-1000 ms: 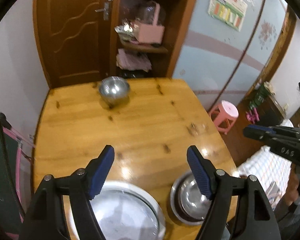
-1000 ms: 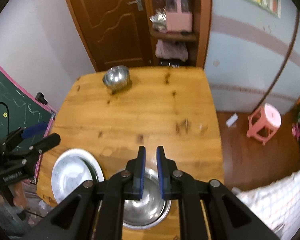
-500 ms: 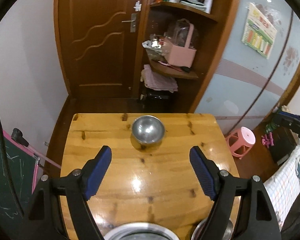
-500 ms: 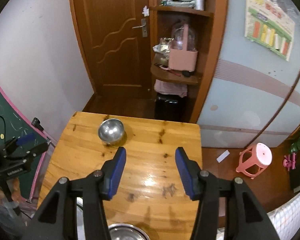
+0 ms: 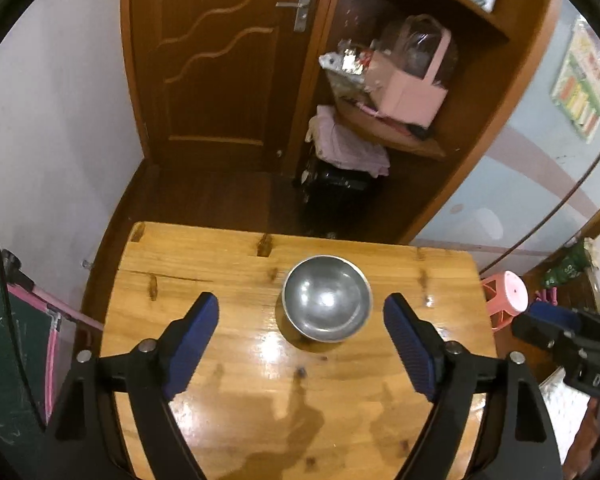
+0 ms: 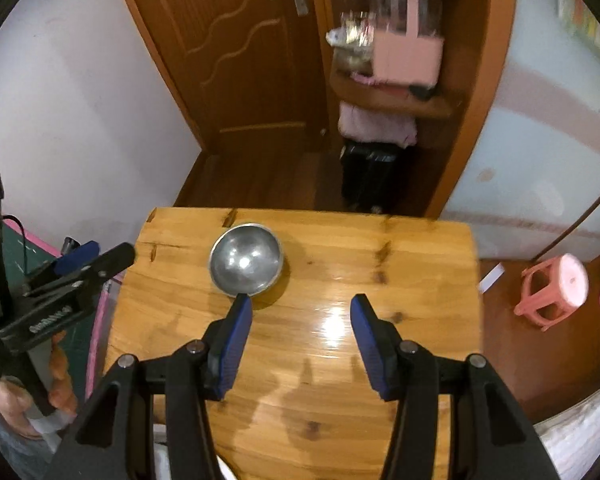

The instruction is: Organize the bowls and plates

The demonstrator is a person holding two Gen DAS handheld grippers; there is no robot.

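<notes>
Toward the far end of the wooden surface (image 5: 228, 364) a steel bowl (image 5: 326, 298) sits upright and alone, near the edge that faces the door (image 5: 216, 56). The left gripper (image 5: 302, 334) hangs above and short of it with its fingers (image 5: 410, 350) spread wide and opening further, nothing between them; the bowl shows through the gap, which suggests this hand is lining up to straddle its rim. The right gripper (image 6: 300, 342) hovers over bare wood just to the right of the bowl (image 6: 245, 260), its fingers released at a middling spread and empty, probably kept clear so the left hand can take the pick. In the right view the bowl's near rim appears to meet the tip of the left-side finger (image 6: 236, 340), but that view is smeared, so contact cannot be judged. A second ago both views looked down on the near end, where a large plate and a second bowl lay under the grippers and the right fingers were clenched almost shut; now those dishes have dropped out of view, the lone bowl looms far larger, and both pairs stand apart.
</notes>
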